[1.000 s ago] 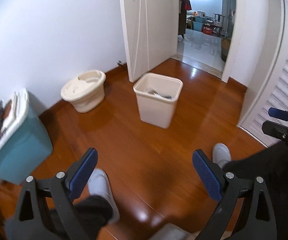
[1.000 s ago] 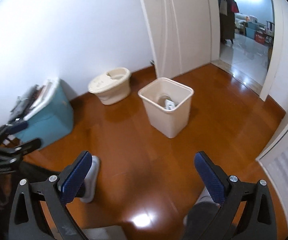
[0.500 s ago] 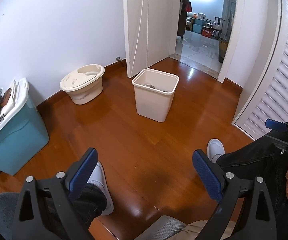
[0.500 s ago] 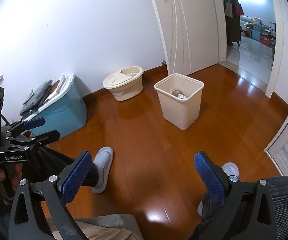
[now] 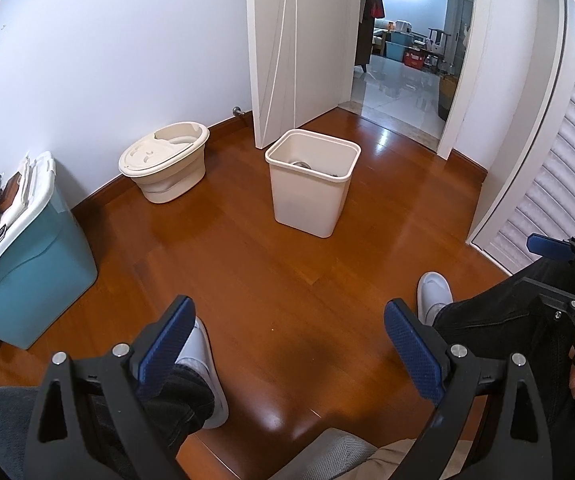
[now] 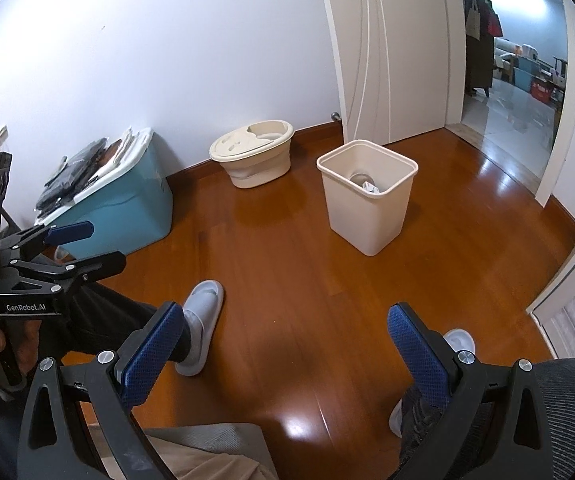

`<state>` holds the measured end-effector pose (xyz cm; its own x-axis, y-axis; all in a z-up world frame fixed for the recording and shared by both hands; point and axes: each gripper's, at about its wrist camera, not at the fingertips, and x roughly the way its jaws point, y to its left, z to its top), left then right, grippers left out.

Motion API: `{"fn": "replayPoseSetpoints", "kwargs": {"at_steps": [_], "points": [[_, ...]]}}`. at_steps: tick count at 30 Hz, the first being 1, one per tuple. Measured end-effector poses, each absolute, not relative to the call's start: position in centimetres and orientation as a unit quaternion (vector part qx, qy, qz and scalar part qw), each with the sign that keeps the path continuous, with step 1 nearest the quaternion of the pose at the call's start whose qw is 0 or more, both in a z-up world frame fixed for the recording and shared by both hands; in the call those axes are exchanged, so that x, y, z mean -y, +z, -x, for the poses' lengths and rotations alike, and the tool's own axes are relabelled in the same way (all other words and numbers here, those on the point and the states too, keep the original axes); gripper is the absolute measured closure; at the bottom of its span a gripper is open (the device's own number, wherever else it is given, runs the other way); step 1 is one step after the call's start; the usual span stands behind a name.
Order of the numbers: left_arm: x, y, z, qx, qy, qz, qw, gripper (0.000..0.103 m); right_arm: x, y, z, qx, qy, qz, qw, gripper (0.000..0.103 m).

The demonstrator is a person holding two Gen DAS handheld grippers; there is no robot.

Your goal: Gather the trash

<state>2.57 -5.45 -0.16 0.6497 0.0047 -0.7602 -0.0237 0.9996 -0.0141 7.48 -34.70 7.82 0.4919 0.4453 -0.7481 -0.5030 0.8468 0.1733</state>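
The left tool (image 5: 289,338) stands wide open at the bottom of the left wrist frame, its blue-padded fingers (image 5: 167,336) spread with nothing between them. The right tool (image 6: 283,344) is likewise wide open and empty at the bottom of the right wrist frame. The cream square plastic waste bin (image 5: 311,184) stands upright on the glossy brown wooden floor (image 5: 271,272) just above the middle of the left wrist frame, well apart from both tools; in the right wrist frame some pale crumpled trash (image 6: 369,187) shows at its bottom. A round cream plastic tub with a lid (image 5: 165,166) sits against the white wall left of the bin. A teal storage box with a white lid (image 5: 27,256) occupies the left edge. White slippers (image 6: 201,324) rest on the floor near the tools.
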Motion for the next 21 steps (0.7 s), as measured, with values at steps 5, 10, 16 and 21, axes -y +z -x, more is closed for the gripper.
{"fn": "replayPoseSetpoints", "kwargs": {"at_steps": [5, 10, 16, 21], "points": [[5.45, -0.30, -2.50, -0.419, 0.010, 0.013, 0.908, 0.006, 34.73, 7.65, -7.51, -0.423, 0.275, 0.030, 0.863, 0.000], [5.38, -0.33, -2.43, -0.419, 0.010, 0.014, 0.908, 0.006, 34.77, 7.59, -7.49, -0.422, 0.275, 0.029, 0.863, 0.000], [5.34, -0.36, -2.31, -0.421, 0.012, 0.017, 0.907, 0.006, 34.70, 7.53, -7.45, -0.423, 0.274, 0.029, 0.863, 0.000], [5.26, -0.37, -2.32, -0.423, 0.013, 0.019, 0.906, 0.006, 34.62, 7.48, -7.32, -0.423, 0.274, 0.030, 0.863, 0.000]]}}
